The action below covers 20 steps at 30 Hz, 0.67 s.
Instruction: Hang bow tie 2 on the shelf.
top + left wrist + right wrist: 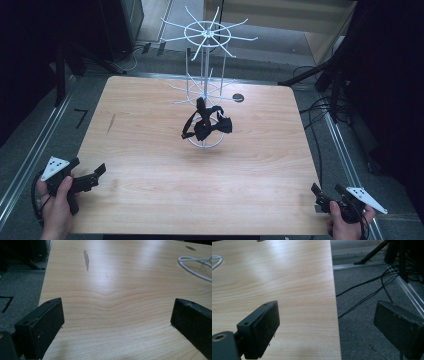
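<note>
Two grippers rest at the near corners of the wooden counter (150, 165), each held in a hand and each with its jaws spread wide and gripping nothing. The left gripper (97, 172) sits at the near left edge; in the left gripper view (117, 322) bare wood shows between its two black pads. The right gripper (325, 192) sits at the near right corner, and in the right gripper view (327, 325) one pad hangs over the counter while the other hangs past the edge, over grey carpet (367, 315) crossed by black cables (364, 283).

A white wire rack (205, 60) stands toward the far middle of the counter, and a black strap bundle (206, 125) hangs low on it, just above the rack's ring base. What the bundle is exactly is hard to make out: it reads as a dark tangle of loops and a knot-like mass, and it hides part of the pole and ring behind it. The rack's top spokes blur against the pale floor beyond. In the left gripper view a curve of the white ring base (193, 267) is cut off at the right edge.

The bundle lies well apart from both grippers, ahead of them and roughly midway between their sides.
</note>
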### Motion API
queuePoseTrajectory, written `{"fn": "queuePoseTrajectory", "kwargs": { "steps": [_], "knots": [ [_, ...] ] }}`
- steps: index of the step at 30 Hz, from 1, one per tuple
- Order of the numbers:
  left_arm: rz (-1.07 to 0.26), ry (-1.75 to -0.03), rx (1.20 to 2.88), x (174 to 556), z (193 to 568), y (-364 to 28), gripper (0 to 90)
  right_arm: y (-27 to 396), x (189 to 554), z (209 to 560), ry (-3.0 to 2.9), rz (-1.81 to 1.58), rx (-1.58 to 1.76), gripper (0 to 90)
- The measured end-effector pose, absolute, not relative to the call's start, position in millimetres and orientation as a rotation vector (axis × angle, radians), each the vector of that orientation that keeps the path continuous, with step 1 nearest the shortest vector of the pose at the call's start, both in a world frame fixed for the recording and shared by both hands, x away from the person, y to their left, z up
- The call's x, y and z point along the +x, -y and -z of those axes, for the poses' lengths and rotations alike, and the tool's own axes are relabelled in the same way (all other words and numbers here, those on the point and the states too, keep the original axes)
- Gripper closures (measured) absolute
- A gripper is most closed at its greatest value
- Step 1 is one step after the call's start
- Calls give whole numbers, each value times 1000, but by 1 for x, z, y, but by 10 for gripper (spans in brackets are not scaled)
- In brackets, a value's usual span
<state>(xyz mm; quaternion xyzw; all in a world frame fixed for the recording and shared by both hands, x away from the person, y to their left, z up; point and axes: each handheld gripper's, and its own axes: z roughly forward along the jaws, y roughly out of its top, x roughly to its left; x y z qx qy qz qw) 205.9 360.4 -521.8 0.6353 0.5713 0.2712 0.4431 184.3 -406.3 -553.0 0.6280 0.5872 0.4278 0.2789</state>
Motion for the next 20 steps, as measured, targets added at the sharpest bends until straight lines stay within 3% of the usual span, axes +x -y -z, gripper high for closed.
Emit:
{"fn": "queuePoseTrajectory", "kwargs": {
  "steps": [5, 9, 11, 13, 20],
  "knots": [
    [-695, -1388, 1556, 202, 522, -360, 0, 403, 181, 553, -1584, -1079, 1678, 71],
    [-733, -1352, 1562, 198, 521, -358, 0, 403, 176, 563, -1609, -1010, 1688, 119],
    [-747, -1341, 1566, 197, 521, -356, 0, 403, 171, 556, -1487, -988, 1669, 193],
    [-746, -1334, 1575, 197, 521, -356, 0, 399, 172, 556, -1523, -1046, 1673, 145],
    [-744, -1355, 1574, 201, 521, -356, 0, 387, 176, 557, -1614, -938, 1613, 136]
  ]
}}
